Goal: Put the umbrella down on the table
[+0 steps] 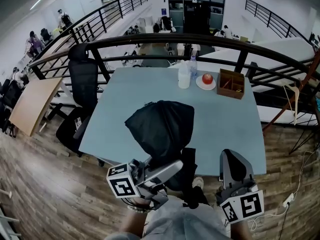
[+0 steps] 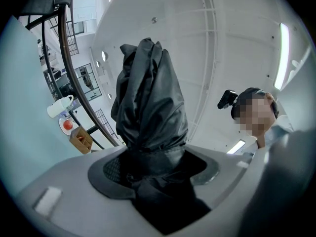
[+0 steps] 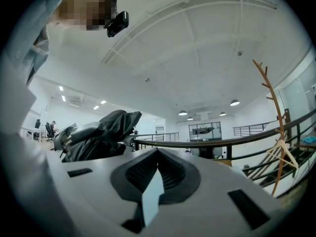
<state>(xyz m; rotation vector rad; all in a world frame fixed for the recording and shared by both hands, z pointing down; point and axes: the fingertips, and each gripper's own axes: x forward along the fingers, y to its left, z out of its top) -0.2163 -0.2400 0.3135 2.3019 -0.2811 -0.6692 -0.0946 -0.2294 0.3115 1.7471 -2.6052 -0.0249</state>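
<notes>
The grey plastic left gripper (image 2: 153,168) has its jaws clamped on the black, crumpled fabric folded umbrella (image 2: 148,102). The gripped lower part is lost in shadow between the ribbed pads. From the head view the umbrella bulges, soft and creased, over the near edge of the smooth pale blue table (image 1: 125,91); whether it touches cannot be told. The right gripper (image 3: 157,174) has its jaws pressed together, holding nothing.

Bright, even glow from ceiling lights (image 3: 234,102) — fisheye bending, dark vignetted corners.
</notes>
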